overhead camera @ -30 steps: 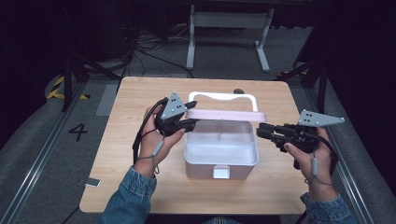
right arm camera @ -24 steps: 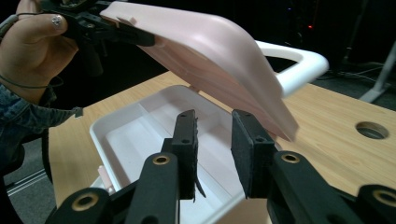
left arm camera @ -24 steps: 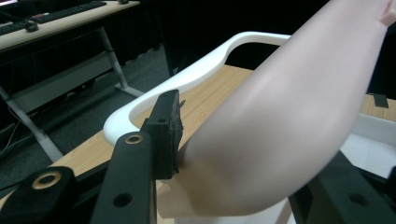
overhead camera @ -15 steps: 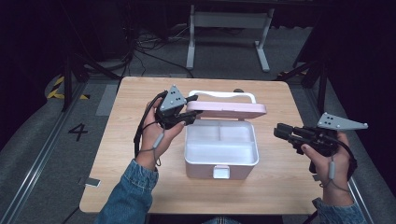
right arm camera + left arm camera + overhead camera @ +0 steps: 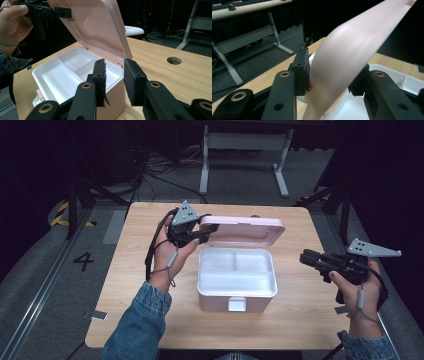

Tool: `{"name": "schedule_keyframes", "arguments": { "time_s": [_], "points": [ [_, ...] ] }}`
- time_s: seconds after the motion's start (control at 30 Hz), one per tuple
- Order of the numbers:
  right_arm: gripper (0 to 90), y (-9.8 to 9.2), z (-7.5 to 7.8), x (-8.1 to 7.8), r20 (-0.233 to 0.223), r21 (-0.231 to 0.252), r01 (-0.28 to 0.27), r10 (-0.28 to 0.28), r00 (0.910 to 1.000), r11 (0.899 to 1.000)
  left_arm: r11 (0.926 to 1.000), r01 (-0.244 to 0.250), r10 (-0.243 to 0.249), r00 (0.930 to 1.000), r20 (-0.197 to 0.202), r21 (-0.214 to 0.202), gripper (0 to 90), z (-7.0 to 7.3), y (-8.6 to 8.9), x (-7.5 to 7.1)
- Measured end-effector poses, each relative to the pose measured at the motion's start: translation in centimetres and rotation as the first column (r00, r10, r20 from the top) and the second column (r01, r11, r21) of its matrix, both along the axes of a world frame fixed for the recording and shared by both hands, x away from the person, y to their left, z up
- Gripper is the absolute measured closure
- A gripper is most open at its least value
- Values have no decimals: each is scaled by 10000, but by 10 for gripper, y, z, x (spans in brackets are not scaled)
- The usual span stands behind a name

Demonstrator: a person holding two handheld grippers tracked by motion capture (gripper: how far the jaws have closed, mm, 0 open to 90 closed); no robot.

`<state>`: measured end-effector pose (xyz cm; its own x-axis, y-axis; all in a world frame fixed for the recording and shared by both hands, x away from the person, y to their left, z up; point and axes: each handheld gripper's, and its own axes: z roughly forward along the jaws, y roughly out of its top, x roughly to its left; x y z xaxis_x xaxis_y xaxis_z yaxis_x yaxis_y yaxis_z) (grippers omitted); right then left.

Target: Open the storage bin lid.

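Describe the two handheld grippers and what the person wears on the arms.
Both the left gripper and right gripper are black, two-jawed, each topped by a grey three-cornered plate and trailing a black cable. The sleeves are blue denim; a wrist strap hangs at each hand.

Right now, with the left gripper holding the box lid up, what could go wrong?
1. The left gripper pinches only the corner of the pink lid; it could slip and the lid drop shut.
2. Nothing holds the box down: the right gripper is off to the side, jaws open and empty. Pushing the lid further back might tip or slide the box.
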<state>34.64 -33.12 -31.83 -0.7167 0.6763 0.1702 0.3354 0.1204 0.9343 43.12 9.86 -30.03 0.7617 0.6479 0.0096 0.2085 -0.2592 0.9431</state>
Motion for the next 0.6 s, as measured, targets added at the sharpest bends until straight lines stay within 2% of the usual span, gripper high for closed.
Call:
{"name": "schedule_keyframes", "arguments": {
  "time_s": [0.07, 0.23, 0.37, 0.6],
  "points": [
    [720, -1, 0, 0, -32, 16, 23, -23, 10000, 10000, 10000, -68, 68, 10000, 71, -12, 591, 0, -1, 5],
    [719, -3, -1, 2, -87, 43, 53, -52, 9999, 10000, 9991, -296, 291, 9994, 182, 315, 601, 1, -3, 13],
    [714, -5, -4, 4, -209, -10, 133, -133, 9997, 9999, 9988, -390, 389, 9992, 30, 303, 602, 1, -4, 20],
    [689, -14, -9, 9, -282, -340, 484, -494, 9984, 9982, 9965, -544, 558, 9982, -207, 635, 594, 3, -7, 34]
  ]
}}
